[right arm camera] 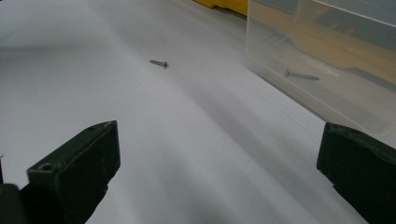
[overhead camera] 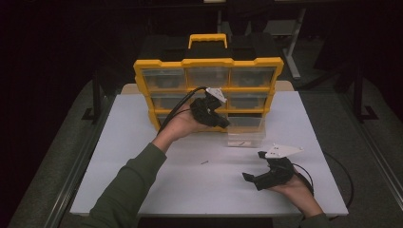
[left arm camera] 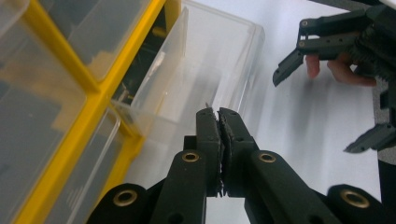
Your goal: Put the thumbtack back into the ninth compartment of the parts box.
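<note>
Left tool [left arm camera: 219, 114] jaws pressed together; a thin sliver, seemingly a screw tip, sticks out at the tips, too small to be sure. In the high view the left tool [overhead camera: 216, 116] is held up in front of the yellow organizer [overhead camera: 142, 66], above the clear drawer [overhead camera: 244, 138].

Drawer pulled out of the organizer and resting on the white surface [overhead camera: 142, 142], just in front of the lower right compartments. One screw inside the drawer [right arm camera: 301, 74].

A second screw [right arm camera: 159, 63] lies loose on the surface, well apart from the drawer; in the high view it [overhead camera: 204, 162] sits between the two hands.

Right tool [right arm camera: 217, 172] jaws spread wide, nothing between them; it [overhead camera: 259, 175] sits low over the surface at the near right, well apart from both screws
</note>
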Demonstrator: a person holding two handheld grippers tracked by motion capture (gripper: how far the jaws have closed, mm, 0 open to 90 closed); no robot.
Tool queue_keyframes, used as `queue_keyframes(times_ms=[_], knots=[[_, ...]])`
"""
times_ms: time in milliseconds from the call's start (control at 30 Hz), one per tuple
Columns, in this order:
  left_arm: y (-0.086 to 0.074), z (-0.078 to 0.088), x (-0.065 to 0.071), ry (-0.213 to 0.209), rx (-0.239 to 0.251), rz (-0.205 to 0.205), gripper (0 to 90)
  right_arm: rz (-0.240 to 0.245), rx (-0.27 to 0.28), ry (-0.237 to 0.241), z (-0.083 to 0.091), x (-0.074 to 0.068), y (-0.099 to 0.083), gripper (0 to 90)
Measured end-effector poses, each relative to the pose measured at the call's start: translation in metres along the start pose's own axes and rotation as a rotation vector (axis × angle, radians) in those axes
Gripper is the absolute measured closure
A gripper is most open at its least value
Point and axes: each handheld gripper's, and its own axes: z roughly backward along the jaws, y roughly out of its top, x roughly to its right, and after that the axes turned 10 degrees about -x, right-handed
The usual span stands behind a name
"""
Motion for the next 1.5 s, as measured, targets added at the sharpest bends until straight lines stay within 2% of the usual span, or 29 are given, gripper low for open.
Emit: queue_keyframes(times_ms=[300,533,833,1167,1500], knots=[[0.018,-0.014,-0.002,0.000,-0.006,-0.013,87.6,0.000,0.001,0.001,0.001,0.000,0.000,0.0],[0.026,-0.028,-0.004,-0.001,-0.026,-0.007,87.5,0.000,0.004,0.003,0.001,0.000,0.000,0.0],[0.030,-0.048,-0.005,-0.003,-0.059,0.008,87.4,0.002,0.004,0.003,0.001,0.000,0.000,0.0],[0.033,-0.065,-0.005,0.015,-0.110,0.015,87.3,0.002,0.007,0.005,0.001,0.000,0.000,0.0],[0.033,-0.067,-0.005,0.015,-0.103,0.026,83.7,0.002,0.006,0.005,0.001,0.000,0.000,0.0]])
